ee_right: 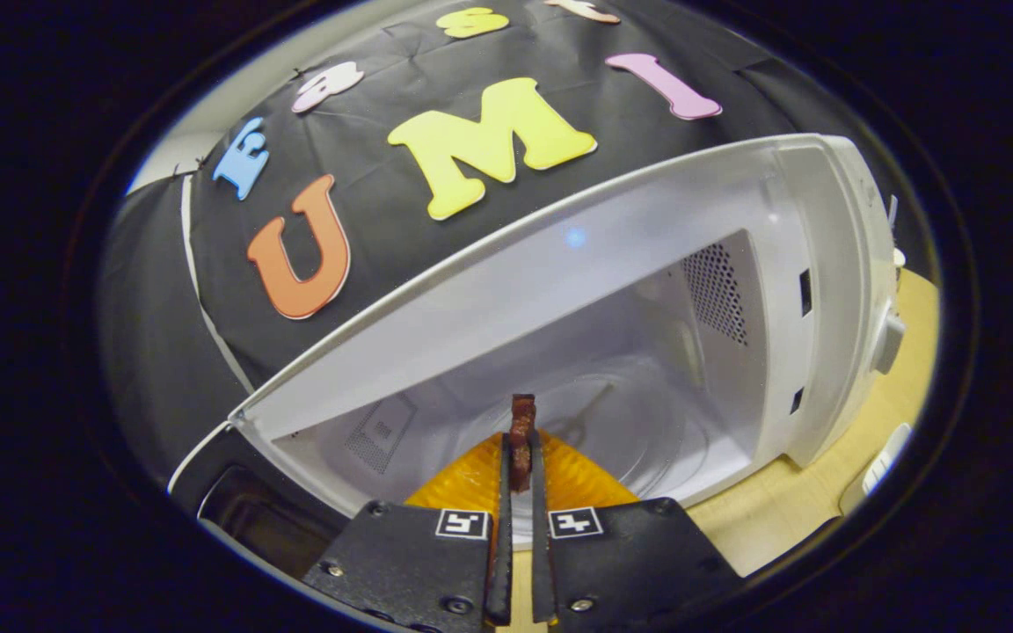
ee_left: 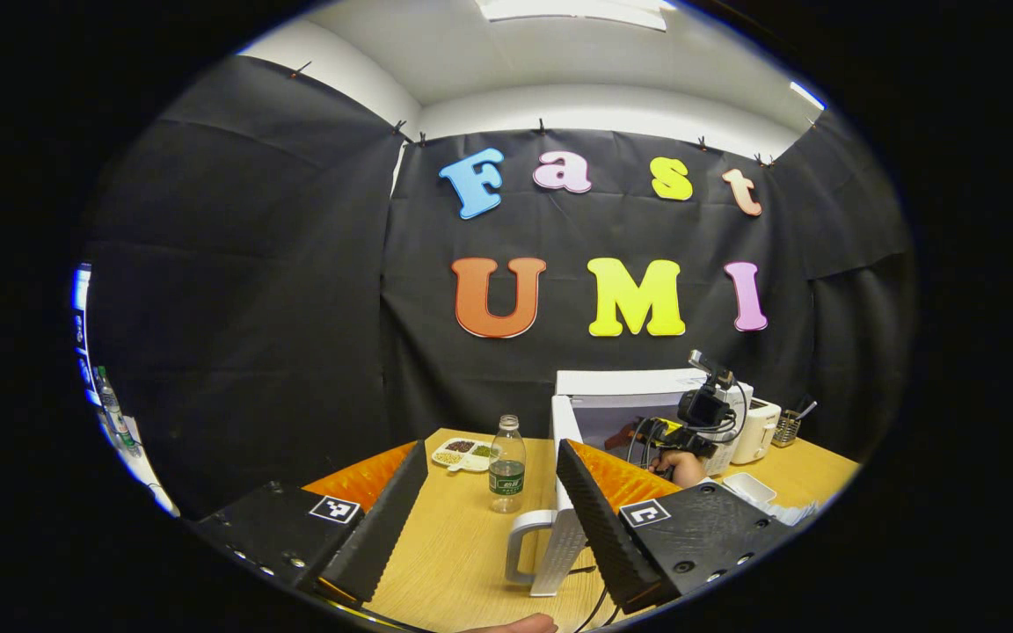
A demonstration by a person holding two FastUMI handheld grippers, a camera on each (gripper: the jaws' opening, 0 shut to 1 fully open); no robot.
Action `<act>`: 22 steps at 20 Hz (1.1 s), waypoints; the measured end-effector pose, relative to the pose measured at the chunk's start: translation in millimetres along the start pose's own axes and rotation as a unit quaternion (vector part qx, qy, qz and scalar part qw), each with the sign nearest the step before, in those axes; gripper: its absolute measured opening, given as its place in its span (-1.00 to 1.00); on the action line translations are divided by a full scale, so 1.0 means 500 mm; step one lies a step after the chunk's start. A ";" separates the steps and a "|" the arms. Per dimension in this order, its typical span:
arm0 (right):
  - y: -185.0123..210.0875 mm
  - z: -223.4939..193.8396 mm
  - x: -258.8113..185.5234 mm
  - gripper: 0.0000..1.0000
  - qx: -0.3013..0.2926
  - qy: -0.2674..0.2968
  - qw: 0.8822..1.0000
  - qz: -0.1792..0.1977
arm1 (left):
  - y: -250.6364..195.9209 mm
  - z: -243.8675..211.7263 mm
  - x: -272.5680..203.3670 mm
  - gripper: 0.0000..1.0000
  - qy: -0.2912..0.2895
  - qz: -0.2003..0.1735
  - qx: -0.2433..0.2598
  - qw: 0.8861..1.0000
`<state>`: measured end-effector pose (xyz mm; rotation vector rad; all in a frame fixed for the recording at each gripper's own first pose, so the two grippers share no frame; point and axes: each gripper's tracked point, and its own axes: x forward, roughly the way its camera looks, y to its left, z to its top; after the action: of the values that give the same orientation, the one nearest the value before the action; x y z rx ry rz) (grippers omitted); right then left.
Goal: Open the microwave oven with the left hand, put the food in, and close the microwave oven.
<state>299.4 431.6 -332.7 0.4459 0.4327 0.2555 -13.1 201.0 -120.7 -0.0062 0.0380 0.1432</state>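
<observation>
The right gripper (ee_right: 520, 457) is pinched tight on a thin strip of dark food (ee_right: 521, 435), and that food hangs just inside the mouth of the microwave (ee_right: 810, 290), above the front of its floor. The risk here: the strip is slim and held only by its lower part, so a release this near the sill could let it fall on the edge or tumble out. Going deeper, the fingers could knock the oven's side wall.

The left gripper (ee_left: 489, 510) stands wide apart, holding nothing, just left of the microwave, next to the swung-out door (ee_left: 559, 527). That door sits close to its right finger, so a careless swing could bump it. A bottle (ee_left: 506, 464) stands left of the microwave, near the door's path, with a snack tray (ee_left: 462, 455) behind it. A toaster (ee_left: 757, 429) sits right of the microwave.
</observation>
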 end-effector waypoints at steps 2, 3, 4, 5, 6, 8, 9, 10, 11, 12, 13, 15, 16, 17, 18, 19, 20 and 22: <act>0.006 0.009 0.011 -0.74 0.020 -0.006 1.000 0.001 | -0.001 -0.001 -0.002 0.83 0.003 0.001 -0.004 1.000; 0.008 0.012 0.014 -0.70 0.026 -0.009 1.000 -0.001 | -0.001 0.001 -0.003 0.83 0.004 0.000 -0.006 1.000; 0.003 0.017 0.019 -0.70 0.027 -0.013 0.999 -0.011 | -0.003 -0.001 -0.007 0.83 0.006 -0.002 -0.008 1.000; -0.009 0.025 0.019 -0.65 0.025 -0.029 0.999 -0.026 | -0.002 -0.001 -0.012 0.83 0.007 -0.002 -0.008 1.000; -0.021 0.037 0.013 -0.55 0.025 -0.048 0.998 -0.041 | 0.001 0.002 -0.016 0.83 0.007 0.001 -0.007 1.000; -0.034 0.051 -0.006 0.47 0.040 -0.063 0.996 -0.055 | 0.003 0.005 -0.028 0.83 0.007 0.005 -0.003 1.000; -0.027 0.041 -0.012 0.99 0.054 -0.062 0.995 -0.050 | 0.006 0.005 -0.036 0.83 0.008 0.006 -0.002 1.000; -0.025 0.033 -0.023 0.99 0.059 -0.054 0.996 -0.044 | 0.005 0.007 -0.042 0.55 0.007 0.005 -0.002 1.000; -0.034 0.030 -0.029 0.99 0.064 -0.049 0.996 -0.046 | 0.002 0.007 -0.049 0.83 0.007 0.003 -0.001 1.000; -0.040 0.029 -0.043 0.99 0.067 -0.045 0.996 -0.046 | 0.001 0.008 -0.055 0.83 0.007 0.003 0.000 1.000; -0.044 0.030 -0.058 0.99 0.073 -0.045 0.995 -0.043 | 0.004 0.012 -0.060 0.83 0.004 0.006 0.001 1.000; -0.052 0.028 -0.098 0.99 0.076 -0.039 0.996 -0.036 | 0.004 0.008 -0.067 0.87 0.004 0.011 -0.003 1.000; -0.059 0.027 -0.123 0.99 0.071 -0.033 0.996 -0.033 | 0.007 0.006 -0.067 0.87 0.003 0.014 -0.006 1.000; -0.073 0.025 -0.149 0.99 0.066 -0.026 0.997 -0.035 | 0.003 -0.004 -0.065 0.87 0.007 0.011 -0.010 1.000; -0.083 0.030 -0.180 1.00 0.066 -0.026 0.997 -0.031 | -0.001 -0.016 -0.064 0.87 0.014 0.008 -0.015 1.000; -0.085 0.035 -0.216 0.99 0.060 -0.026 0.998 -0.023 | -0.001 -0.027 -0.065 0.87 0.021 0.007 -0.017 1.000; -0.094 0.044 -0.250 0.99 0.051 -0.030 0.998 -0.019 | 0.000 -0.036 -0.065 0.87 0.025 0.006 -0.016 1.000; -0.102 0.067 -0.327 0.99 0.019 -0.041 0.999 0.003 | 0.019 -0.054 -0.062 0.87 0.030 0.016 -0.009 0.999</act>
<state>178.3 321.3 -272.7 0.4933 0.3561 0.2340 -46.3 205.7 -146.4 -0.0270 0.0976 0.1757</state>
